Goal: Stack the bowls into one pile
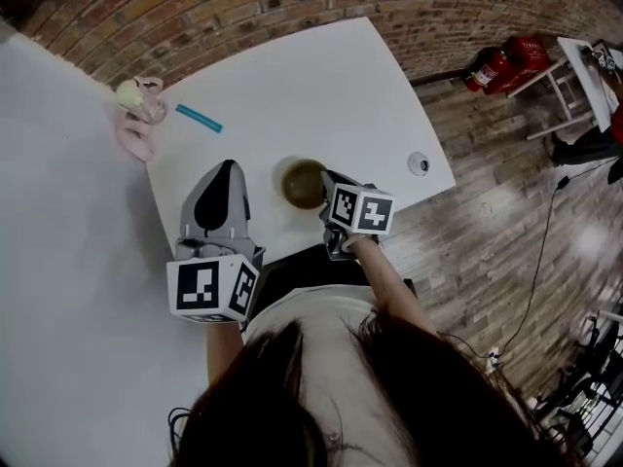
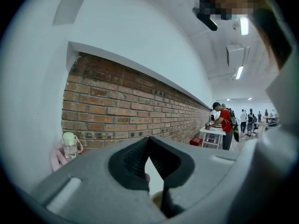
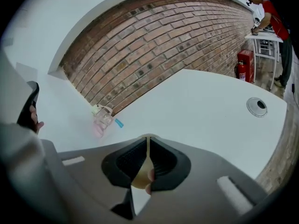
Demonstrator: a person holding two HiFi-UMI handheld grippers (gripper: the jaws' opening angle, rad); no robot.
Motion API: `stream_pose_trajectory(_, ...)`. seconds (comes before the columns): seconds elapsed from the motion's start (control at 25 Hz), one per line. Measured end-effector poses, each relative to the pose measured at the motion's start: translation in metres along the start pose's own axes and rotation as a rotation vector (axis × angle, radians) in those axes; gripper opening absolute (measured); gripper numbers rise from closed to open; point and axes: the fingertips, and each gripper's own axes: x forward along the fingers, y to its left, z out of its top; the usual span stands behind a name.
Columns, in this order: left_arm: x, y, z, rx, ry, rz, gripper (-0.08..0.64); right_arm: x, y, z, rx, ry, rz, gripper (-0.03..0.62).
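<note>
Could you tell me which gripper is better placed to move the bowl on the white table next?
Right, most likely. The right gripper is already shut on the rim of the bowl. The left gripper is shut on nothing and sits to the bowl's left, apart from it.

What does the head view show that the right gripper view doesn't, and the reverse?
Only the head view: the bowl as a whole round shape near the table's front edge, plus both marker cubes. Only the right gripper view: the right gripper shut on the bowl's thin rim, and a person in red standing far off. Both: the white table, the pink bottle, the blue stick, the round insert in the tabletop, the fire extinguisher and the brick wall.
</note>
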Motion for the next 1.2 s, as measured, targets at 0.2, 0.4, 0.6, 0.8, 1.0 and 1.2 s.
stream_pose_trajectory(0.2,-0.011,0.013,0.003,-0.005,-0.01,0.048,0.0,0.005,0.016,0.0,-0.038,0.015,0.036,0.023)
stream_pose_trajectory(0.4,-0.026,0.037,0.005,-0.015,-0.021,0.096,0.0,0.012,0.038,-0.006,-0.073,0.027,0.062,0.023)
stream_pose_trajectory(0.6,-0.04,0.059,0.008,-0.017,-0.018,0.124,0.0,0.02,0.061,-0.017,-0.1,0.056,0.073,0.01)
stream_pose_trajectory(0.8,-0.05,0.081,0.01,-0.023,-0.014,0.141,0.0,0.028,0.079,-0.03,-0.107,0.083,0.079,0.006)
stream_pose_trajectory(1.0,-0.058,0.096,0.01,-0.038,-0.008,0.156,0.0,0.031,0.09,-0.037,-0.112,0.103,0.076,0.015)
stream_pose_trajectory(1.2,-0.065,0.112,0.007,-0.054,-0.007,0.174,0.0,0.039,0.101,-0.044,-0.124,0.124,0.08,0.018)
